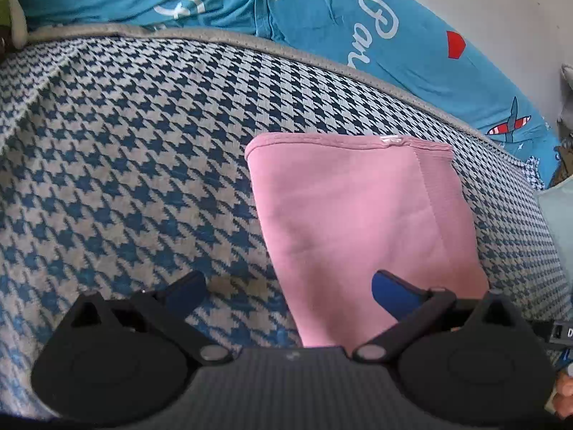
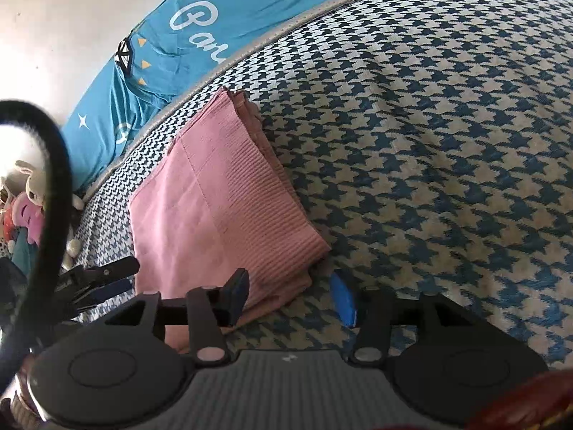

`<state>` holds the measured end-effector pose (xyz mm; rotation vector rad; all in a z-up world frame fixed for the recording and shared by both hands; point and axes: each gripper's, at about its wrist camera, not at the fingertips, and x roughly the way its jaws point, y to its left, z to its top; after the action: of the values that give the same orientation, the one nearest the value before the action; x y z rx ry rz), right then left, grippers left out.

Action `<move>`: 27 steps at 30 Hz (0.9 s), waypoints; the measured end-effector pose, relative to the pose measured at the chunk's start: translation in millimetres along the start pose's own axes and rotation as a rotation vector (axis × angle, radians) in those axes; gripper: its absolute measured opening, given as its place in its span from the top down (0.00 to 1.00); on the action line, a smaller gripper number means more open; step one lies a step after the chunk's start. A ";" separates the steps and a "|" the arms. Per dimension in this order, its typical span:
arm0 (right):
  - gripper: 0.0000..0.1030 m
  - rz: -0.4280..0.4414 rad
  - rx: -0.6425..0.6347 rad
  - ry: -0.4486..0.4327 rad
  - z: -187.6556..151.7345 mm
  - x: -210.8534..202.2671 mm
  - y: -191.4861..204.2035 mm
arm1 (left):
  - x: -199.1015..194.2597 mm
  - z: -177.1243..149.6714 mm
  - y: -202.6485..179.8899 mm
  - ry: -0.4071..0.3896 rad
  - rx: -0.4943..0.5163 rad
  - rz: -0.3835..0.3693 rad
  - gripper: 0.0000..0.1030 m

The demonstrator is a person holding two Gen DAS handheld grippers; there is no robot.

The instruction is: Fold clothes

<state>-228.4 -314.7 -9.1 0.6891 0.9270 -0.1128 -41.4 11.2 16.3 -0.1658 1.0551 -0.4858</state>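
Though near cloth (image 2: 222, 211), right gripper (image 2: 292, 295) empty.

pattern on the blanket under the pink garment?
Blue-and-white houndstooth blanket, grey trim; clearest in the left wrist view.

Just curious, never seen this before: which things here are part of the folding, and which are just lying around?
Part of the job: pink folded garment; left gripper; right gripper.
Lying about: houndstooth blanket; blue bedsheet; plush toys.
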 end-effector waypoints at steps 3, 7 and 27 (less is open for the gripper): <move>0.49 0.007 -0.005 0.001 1.8 4.0 4.4 | 5.3 4.0 3.1 0.001 -0.009 -0.025 0.00; 0.49 0.025 -0.011 0.012 1.2 8.5 8.5 | 10.2 12.0 8.0 0.000 -0.035 -0.062 0.00; 0.50 0.015 -0.021 -0.009 2.3 34.2 43.0 | 42.0 40.4 4.0 0.001 0.033 -0.187 0.00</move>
<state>-189.8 -275.8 -13.0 0.6752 0.9133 -0.0926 11.5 -8.5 1.4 -0.2360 1.0366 -0.6715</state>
